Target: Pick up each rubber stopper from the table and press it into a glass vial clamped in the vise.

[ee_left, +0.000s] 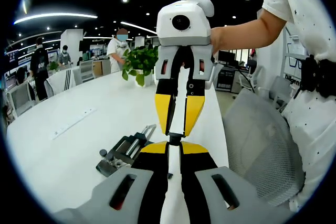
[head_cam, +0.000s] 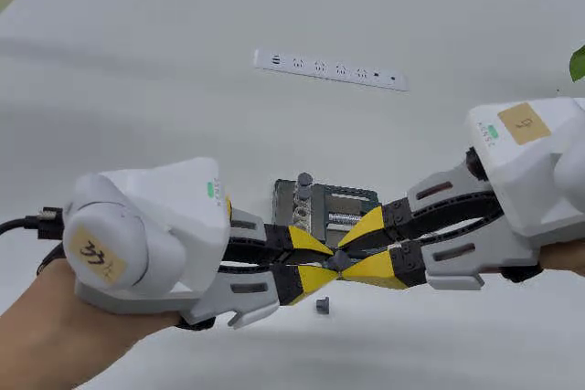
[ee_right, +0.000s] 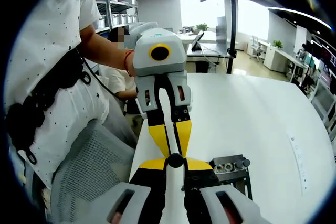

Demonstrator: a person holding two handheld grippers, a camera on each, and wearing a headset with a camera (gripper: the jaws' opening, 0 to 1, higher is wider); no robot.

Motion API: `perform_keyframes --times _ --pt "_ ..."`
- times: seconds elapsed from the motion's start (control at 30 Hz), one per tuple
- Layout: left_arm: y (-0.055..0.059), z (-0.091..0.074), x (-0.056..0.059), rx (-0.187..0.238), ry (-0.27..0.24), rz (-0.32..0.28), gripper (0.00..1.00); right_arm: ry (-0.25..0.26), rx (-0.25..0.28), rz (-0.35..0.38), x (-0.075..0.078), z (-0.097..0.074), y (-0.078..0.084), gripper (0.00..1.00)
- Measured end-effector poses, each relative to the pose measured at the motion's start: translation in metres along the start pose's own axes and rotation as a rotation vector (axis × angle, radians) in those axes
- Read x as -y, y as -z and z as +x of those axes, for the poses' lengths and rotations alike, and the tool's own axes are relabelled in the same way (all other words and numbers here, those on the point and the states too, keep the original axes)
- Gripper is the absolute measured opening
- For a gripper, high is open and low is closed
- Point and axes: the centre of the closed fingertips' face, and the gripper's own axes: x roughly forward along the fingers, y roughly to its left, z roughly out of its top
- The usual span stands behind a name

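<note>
Left gripper (head_cam: 335, 259) and right gripper (head_cam: 347, 258) touch tips, jaws pinched closed, hiding part of the vise (head_cam: 315, 200). I cannot tell which holds the dark bit (ee_right: 176, 160).

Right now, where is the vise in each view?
Head view: the vise sits at centre, below the power strip.
Left gripper view: the vise is lower left, the power strip up-left of it.
Right gripper view: the vise is lower right, the power strip at its right.
Shared landmark: the white power strip.
</note>
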Motion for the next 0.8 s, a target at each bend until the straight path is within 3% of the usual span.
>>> perform_keyframes --times 0.5,0.8 --pt "0.0002 -0.0010 0.0003 -0.035 0.004 -0.028 0.04 0.001 0.011 -0.021 -0.0006 0.0001 0.0000 0.06" --pt "-0.0053 -0.0061 -0.0010 -0.064 0.011 -0.068 0.04 -0.033 0.109 0.028 0.0000 -0.0043 -0.0066 0.06"
